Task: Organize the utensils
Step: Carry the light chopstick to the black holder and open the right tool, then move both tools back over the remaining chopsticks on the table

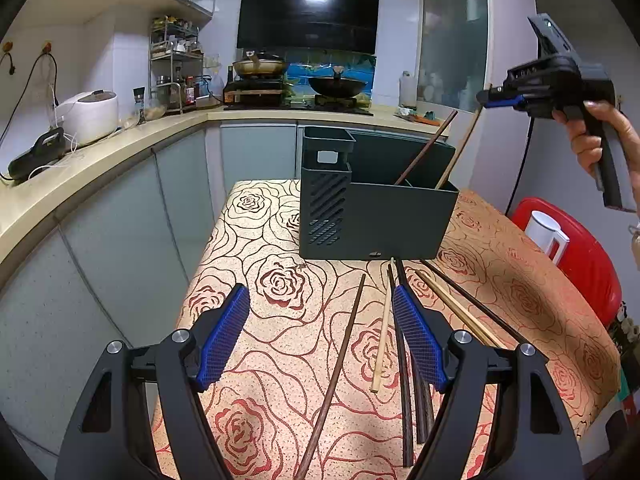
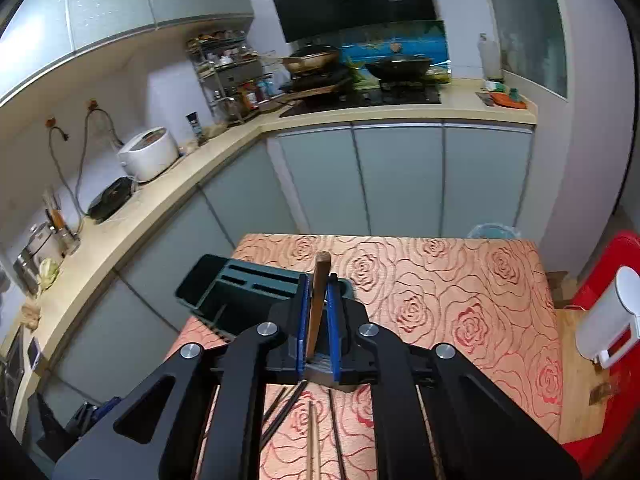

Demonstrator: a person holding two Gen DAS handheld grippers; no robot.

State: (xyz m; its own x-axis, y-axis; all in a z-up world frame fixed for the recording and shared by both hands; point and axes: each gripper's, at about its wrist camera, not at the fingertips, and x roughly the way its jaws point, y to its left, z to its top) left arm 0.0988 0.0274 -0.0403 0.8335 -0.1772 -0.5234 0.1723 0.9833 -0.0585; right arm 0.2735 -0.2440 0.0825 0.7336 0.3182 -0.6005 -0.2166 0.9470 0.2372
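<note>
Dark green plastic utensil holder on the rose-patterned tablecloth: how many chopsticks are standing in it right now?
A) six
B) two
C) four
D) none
B: in the left wrist view two chopsticks lean out of the dark green plastic utensil holder, a dark brown chopstick and a light wooden chopstick; the rest lie loose on the rose-patterned tablecloth.
</note>
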